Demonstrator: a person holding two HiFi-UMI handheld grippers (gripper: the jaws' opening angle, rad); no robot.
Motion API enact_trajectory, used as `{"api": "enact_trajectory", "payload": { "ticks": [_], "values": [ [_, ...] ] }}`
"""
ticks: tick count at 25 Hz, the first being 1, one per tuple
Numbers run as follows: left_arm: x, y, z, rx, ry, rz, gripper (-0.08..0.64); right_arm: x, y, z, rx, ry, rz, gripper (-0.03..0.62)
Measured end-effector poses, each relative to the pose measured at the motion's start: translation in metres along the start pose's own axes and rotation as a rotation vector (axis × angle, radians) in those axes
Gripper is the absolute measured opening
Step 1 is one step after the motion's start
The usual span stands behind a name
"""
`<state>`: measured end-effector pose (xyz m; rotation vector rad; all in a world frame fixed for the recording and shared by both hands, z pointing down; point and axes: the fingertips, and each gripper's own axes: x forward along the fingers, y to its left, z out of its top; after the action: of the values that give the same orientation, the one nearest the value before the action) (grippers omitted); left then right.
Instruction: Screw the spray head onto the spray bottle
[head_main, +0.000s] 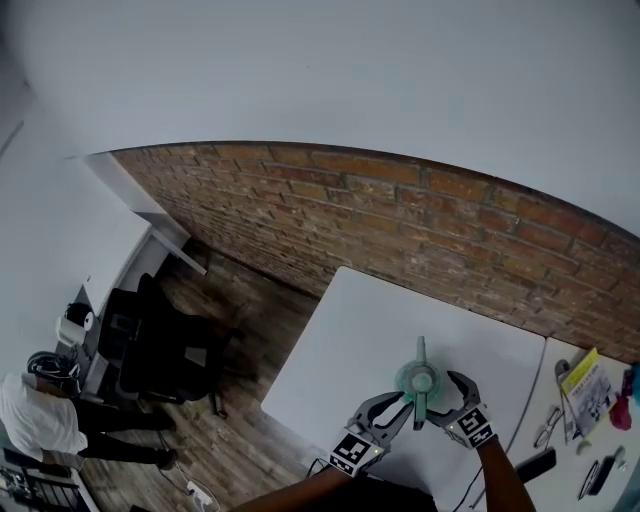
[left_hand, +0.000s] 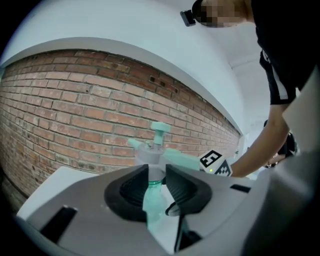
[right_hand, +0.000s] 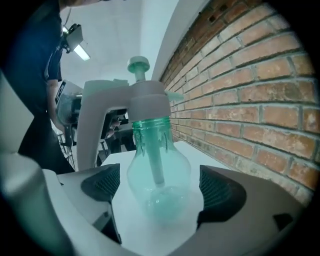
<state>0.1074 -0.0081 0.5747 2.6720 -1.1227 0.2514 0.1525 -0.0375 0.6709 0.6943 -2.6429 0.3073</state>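
Note:
A clear green spray bottle (head_main: 418, 385) stands upright on the white table (head_main: 340, 340) with its spray head (left_hand: 155, 150) on top. The same spray head (right_hand: 148, 102) and bulbous bottle body (right_hand: 159, 175) fill the right gripper view. My left gripper (left_hand: 157, 175) has its pads on either side of the bottle's neck with a slim gap, so it is open. My right gripper (right_hand: 160, 187) is wide open around the body, with both pads clear of it. In the head view the left gripper (head_main: 400, 408) and right gripper (head_main: 445, 398) flank the bottle near the table's front edge.
A brick wall (head_main: 400, 220) runs behind the table. A second table at the right holds a yellow booklet (head_main: 585, 380) and small dark items. A black chair (head_main: 165, 350) and a person (head_main: 40, 410) are on the floor at the left.

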Motion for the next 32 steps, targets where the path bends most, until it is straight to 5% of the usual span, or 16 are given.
{"api": "enact_trajectory", "payload": {
  "ticks": [15,20,32],
  "values": [
    [-0.019,-0.023,0.017,-0.148,-0.067,-0.049,0.183,0.033,0.004,0.012,-0.043,-0.054,-0.005,0.469],
    [-0.021,-0.034,0.012,-0.135,-0.078,-0.073,0.227,0.038,0.004,0.014,-0.036,-0.079,-0.014,0.469],
    [-0.005,-0.012,0.000,-0.109,-0.022,0.064,0.228,0.048,0.011,0.021,0.013,-0.121,-0.170,0.469]
  ]
}}
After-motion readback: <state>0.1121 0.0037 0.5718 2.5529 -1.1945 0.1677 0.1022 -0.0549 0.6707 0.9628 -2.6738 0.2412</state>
